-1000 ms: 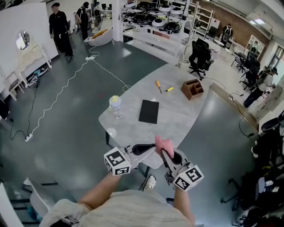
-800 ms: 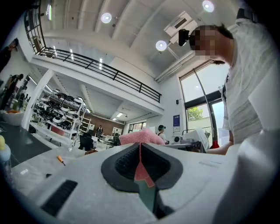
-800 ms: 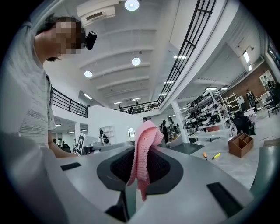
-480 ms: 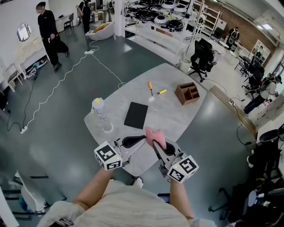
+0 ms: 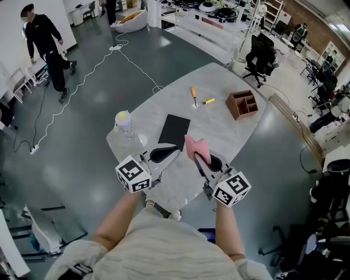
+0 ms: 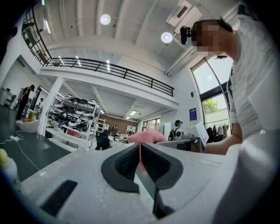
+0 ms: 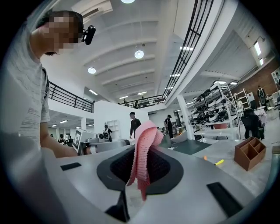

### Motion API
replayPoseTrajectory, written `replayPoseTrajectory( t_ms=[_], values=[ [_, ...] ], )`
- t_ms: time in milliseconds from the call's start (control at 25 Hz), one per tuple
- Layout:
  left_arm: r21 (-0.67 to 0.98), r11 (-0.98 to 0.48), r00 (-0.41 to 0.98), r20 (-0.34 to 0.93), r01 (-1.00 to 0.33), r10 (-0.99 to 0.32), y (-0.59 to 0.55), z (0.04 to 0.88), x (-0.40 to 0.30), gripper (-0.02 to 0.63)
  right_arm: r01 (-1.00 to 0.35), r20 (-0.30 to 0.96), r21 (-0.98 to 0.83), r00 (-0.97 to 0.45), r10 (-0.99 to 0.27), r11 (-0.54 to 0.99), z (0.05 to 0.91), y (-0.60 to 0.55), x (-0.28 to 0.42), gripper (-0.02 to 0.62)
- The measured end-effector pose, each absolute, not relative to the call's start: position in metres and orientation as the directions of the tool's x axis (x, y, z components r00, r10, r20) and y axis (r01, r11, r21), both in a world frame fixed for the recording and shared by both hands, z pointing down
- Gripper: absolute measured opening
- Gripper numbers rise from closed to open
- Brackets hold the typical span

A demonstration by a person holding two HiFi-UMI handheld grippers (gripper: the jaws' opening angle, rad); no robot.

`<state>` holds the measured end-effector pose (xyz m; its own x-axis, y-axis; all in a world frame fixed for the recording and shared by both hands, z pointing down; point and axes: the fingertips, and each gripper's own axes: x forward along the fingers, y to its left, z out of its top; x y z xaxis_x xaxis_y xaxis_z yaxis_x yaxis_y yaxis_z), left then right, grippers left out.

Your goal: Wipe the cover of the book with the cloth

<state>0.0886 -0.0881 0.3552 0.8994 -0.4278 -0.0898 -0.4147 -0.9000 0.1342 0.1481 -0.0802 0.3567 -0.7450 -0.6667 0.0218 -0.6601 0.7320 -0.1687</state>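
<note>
Large open-plan robotics lab or workshop hall. Evidence: polished grey floor [image 5: 82, 158]; shelving racks [image 5: 213, 13] loaded with equipment; office chairs [image 5: 261, 52]; white extension cable [image 5: 86, 82] trailing across the floor; railed mezzanine [image 6: 109, 72]; pale worktable [image 5: 229, 136]; several people standing about.

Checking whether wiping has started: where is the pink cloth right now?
In the head view the pink cloth is pinched in the right gripper, held over the table just right of the black book's near end.
</note>
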Motion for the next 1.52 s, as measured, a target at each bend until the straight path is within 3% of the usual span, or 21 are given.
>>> replayPoseTrajectory(
  t_ms=[800, 1520],
  values=[
    [0.224, -0.874, 0.899, 0.023, -0.431, -0.437, -0.233, 0.435, 0.055, 0.018, -0.710, 0.230, -0.152, -0.702, -0.674, 0.688, 0.451, -0.259, 0.119, 0.048],
    [0.302, -0.845, 0.896, 0.091, -0.441, -0.435, -0.286, 0.500, 0.042, 0.018, -0.702, 0.414, -0.065, -0.666, -0.621, 0.710, 0.554, -0.363, 0.095, 0.048]
  ],
)
